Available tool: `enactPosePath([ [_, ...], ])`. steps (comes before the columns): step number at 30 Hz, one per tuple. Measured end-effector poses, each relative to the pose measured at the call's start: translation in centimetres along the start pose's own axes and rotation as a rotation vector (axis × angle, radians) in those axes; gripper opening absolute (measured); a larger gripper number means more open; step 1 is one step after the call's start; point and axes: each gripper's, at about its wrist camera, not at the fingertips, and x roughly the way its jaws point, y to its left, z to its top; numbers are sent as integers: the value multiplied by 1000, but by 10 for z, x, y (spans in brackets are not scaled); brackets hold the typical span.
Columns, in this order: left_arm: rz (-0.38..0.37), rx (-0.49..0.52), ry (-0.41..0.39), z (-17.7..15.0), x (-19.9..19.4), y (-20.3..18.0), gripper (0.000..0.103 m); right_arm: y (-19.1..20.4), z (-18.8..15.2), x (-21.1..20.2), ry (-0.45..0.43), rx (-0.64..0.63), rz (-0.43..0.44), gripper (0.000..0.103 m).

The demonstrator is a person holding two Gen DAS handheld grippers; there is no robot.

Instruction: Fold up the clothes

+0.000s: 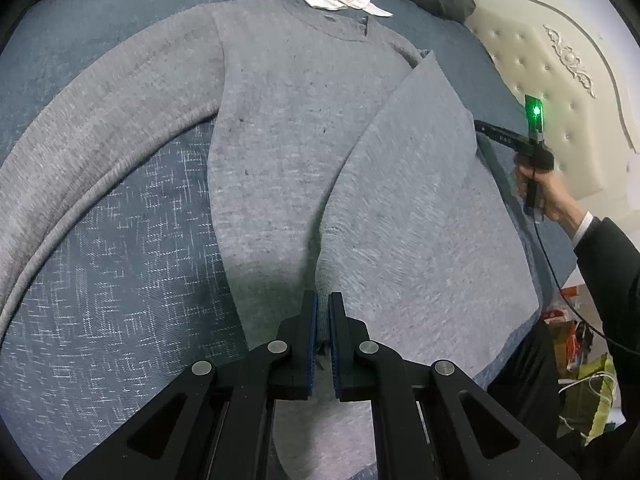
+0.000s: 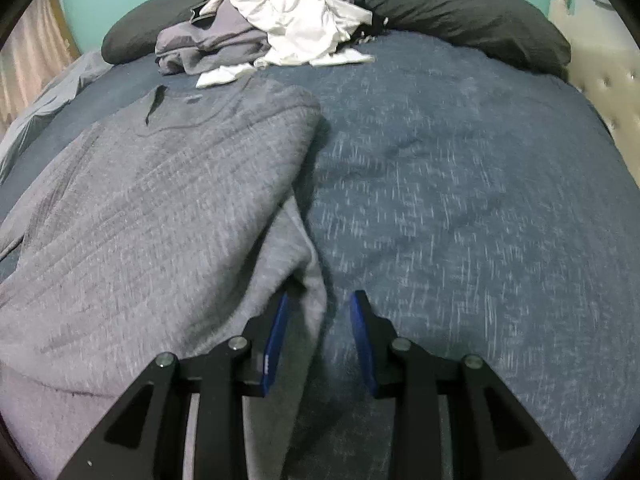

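A grey long-sleeved sweater (image 1: 280,128) lies spread on the blue bedspread (image 1: 120,260), collar toward the far end. Its right side is folded over the body as a flap (image 1: 420,208). My left gripper (image 1: 323,300) is shut on the sweater's cuff or hem edge. The left sleeve (image 1: 80,152) curves out to the left. In the right wrist view the sweater (image 2: 160,208) lies left of centre. My right gripper (image 2: 320,300) is open, with the folded fabric edge (image 2: 308,280) between its fingers. The right gripper also shows in the left wrist view (image 1: 480,126) at the flap's right edge.
A pile of grey and white clothes (image 2: 272,20) sits at the far end of the bed, in front of dark pillows (image 2: 460,12). A cream tufted headboard (image 1: 560,92) stands to the right. The bed's edge and floor clutter (image 1: 580,340) are at lower right.
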Motion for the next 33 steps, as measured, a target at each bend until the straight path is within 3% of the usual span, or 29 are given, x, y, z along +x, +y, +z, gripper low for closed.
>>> enactPosePath([
  [3,8,-2,9,-3,2,0,6,-1,5,1,-25,22,5,8],
  [7,4,-3,24,-8,5,-4,6,-16,5,-1,-54,121,-11,0],
  [11,0,-3,39,-13,9,-8,6,-37,1,0,-43,211,-46,0],
  [14,-3,-3,50,-17,12,-12,6,-40,-5,2,-38,233,72,0],
  [17,-8,-6,63,-19,13,-14,6,-30,-7,0,-30,198,97,2],
  [19,-10,4,66,-19,13,-18,6,-25,-8,-3,-43,183,92,8],
  [21,-11,14,69,-20,12,-24,6,-22,-8,-3,-49,178,95,29],
  [22,-12,20,70,-21,11,-26,6,-20,-8,-2,-43,173,87,33],
  [31,-16,-2,67,-26,1,-17,6,-9,-2,11,-14,104,30,33],
  [33,-15,-9,65,-27,-2,-14,6,-7,-2,12,-17,89,26,24],
])
